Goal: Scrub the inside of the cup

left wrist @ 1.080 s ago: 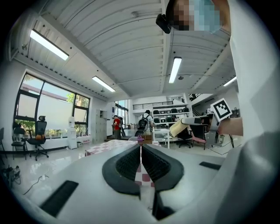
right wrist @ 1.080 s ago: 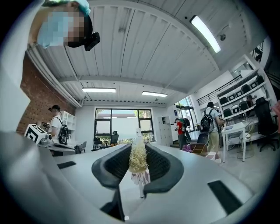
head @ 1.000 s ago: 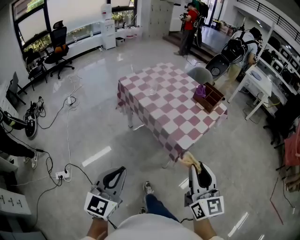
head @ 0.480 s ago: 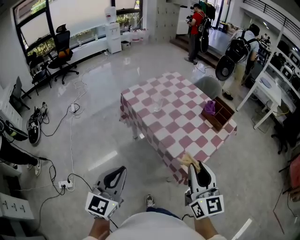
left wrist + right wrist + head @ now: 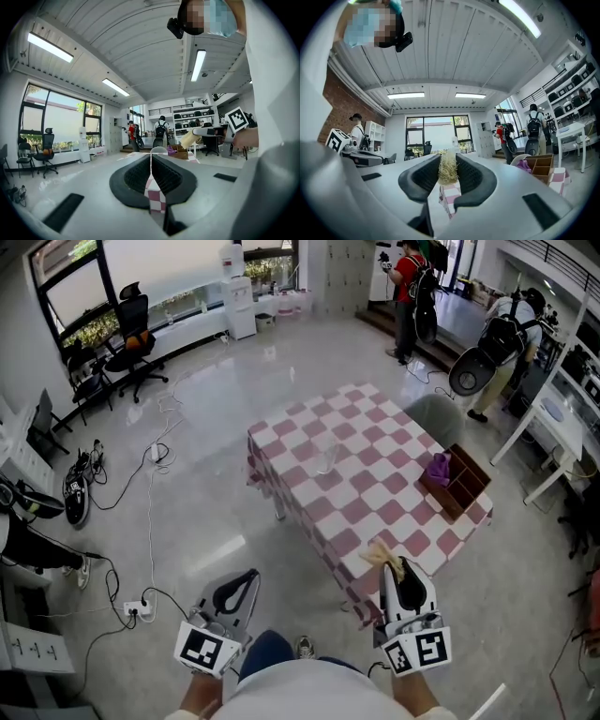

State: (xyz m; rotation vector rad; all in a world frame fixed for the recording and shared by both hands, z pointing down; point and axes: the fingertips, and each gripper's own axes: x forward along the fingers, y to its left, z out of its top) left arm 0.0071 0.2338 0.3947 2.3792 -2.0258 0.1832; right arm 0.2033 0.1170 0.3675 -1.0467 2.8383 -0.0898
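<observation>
A clear glass cup (image 5: 325,458) stands upright near the middle of a table with a pink-and-white checked cloth (image 5: 361,512). Both grippers are held low in the head view, short of the table's near corner and well away from the cup. My right gripper (image 5: 395,570) is shut on a pale yellow fibrous scrubber (image 5: 380,556), whose tuft sticks out between the black pads (image 5: 448,168). My left gripper (image 5: 246,578) is shut with nothing in it; only a thin slit shows between its pads (image 5: 151,161). The scrubber (image 5: 190,139) also shows in the left gripper view.
A wooden divided box (image 5: 457,484) with a purple cloth (image 5: 438,467) sits on the table's right end. A grey chair (image 5: 434,413) stands behind the table. Cables and a power strip (image 5: 136,609) lie on the floor at left. People (image 5: 415,282) stand at the back.
The table has drawn nearer and shifted lower and to the right in the head view as I walk toward it. Both grippers keep their places in the view and stay shut.
</observation>
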